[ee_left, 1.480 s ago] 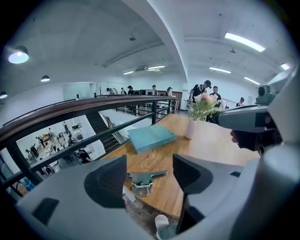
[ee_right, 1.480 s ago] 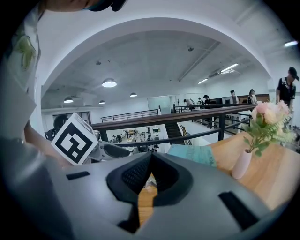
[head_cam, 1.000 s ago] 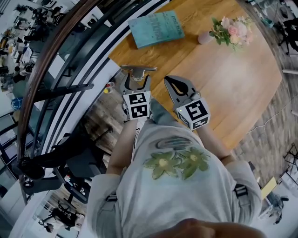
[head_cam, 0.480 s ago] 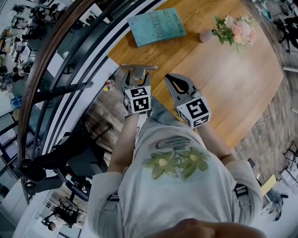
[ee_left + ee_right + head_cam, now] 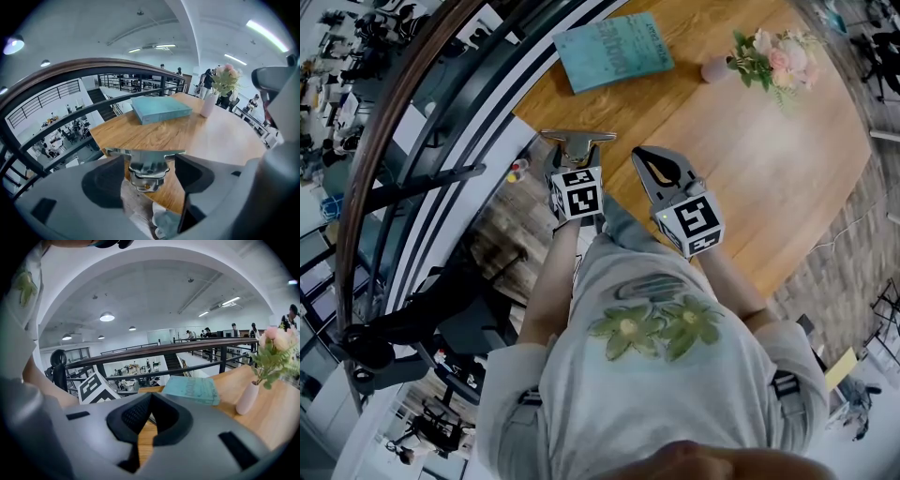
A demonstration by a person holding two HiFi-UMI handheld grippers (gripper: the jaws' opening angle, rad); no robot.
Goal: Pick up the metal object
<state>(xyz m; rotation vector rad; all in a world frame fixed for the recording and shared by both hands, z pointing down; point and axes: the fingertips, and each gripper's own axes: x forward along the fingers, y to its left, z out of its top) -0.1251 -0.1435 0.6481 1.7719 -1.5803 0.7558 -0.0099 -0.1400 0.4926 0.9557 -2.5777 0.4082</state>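
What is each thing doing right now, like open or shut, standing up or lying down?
Left gripper: shut on the shiny metal object.
Shiny metal object: clamped between the left gripper's jaws.
Right gripper: shut, holding nothing.
Teal book: closed, lying flat on the wooden table.
Pink vase of flowers: standing upright.

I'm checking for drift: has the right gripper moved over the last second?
No. The right gripper sits at the same spot over the table's near edge, equally far from the book.
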